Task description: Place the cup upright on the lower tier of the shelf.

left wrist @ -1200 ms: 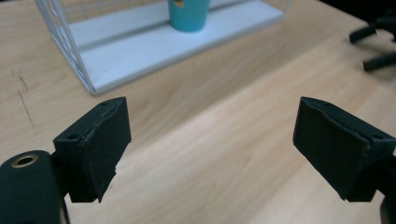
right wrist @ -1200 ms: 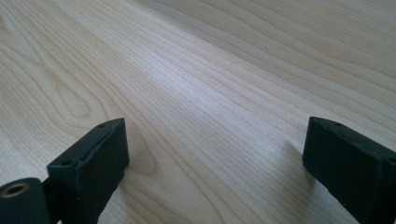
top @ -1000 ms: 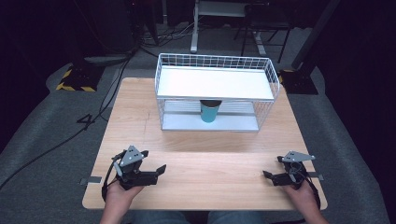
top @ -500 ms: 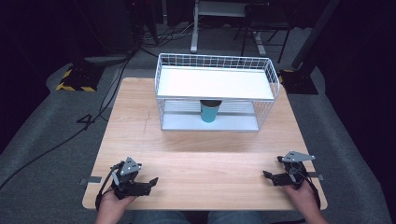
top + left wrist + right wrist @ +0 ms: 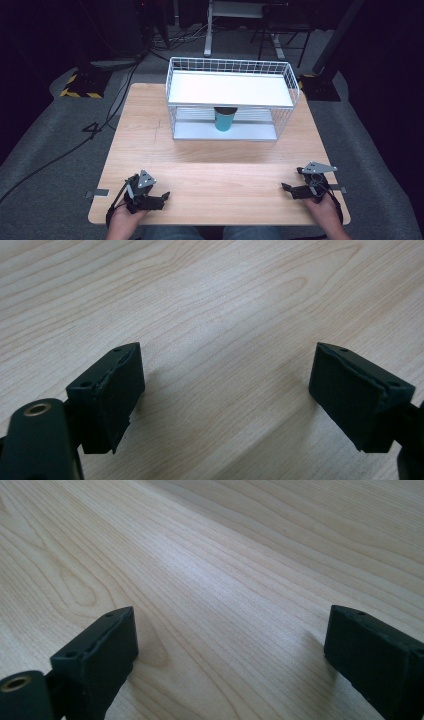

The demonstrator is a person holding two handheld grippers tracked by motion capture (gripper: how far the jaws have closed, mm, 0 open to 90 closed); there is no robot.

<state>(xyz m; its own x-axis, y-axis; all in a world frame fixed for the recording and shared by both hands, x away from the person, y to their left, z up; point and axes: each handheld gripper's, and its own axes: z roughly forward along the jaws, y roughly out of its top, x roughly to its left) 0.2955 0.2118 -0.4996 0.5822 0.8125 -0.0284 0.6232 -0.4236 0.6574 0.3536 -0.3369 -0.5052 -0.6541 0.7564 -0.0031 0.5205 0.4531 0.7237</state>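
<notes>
The left tongs (image 5: 159, 196) lay at the near left corner of the worktop (image 5: 150, 145), their jaws spread wide and holding nothing, with bare wood grain between the 2 pads (image 5: 117, 395) in the left gripper view. The right tongs (image 5: 289, 188) sat at the near right corner, also gaping wide and empty, their pads (image 5: 102, 652) low over the wood. Both pointed inward toward the middle, each held in a hand at the near edge, which looked like a resting pose that kept the middle of the worktop free.

The teal cup (image 5: 224, 118) stood upright on the lower shelf of the white wire rack (image 5: 230, 66) at the far side, well apart from both tongs. It sat near the middle of that shelf, close to the open front, under the white upper shelf (image 5: 227, 89). That spot probably left it reachable from the front rather than from above, since the upper shelf covered it
</notes>
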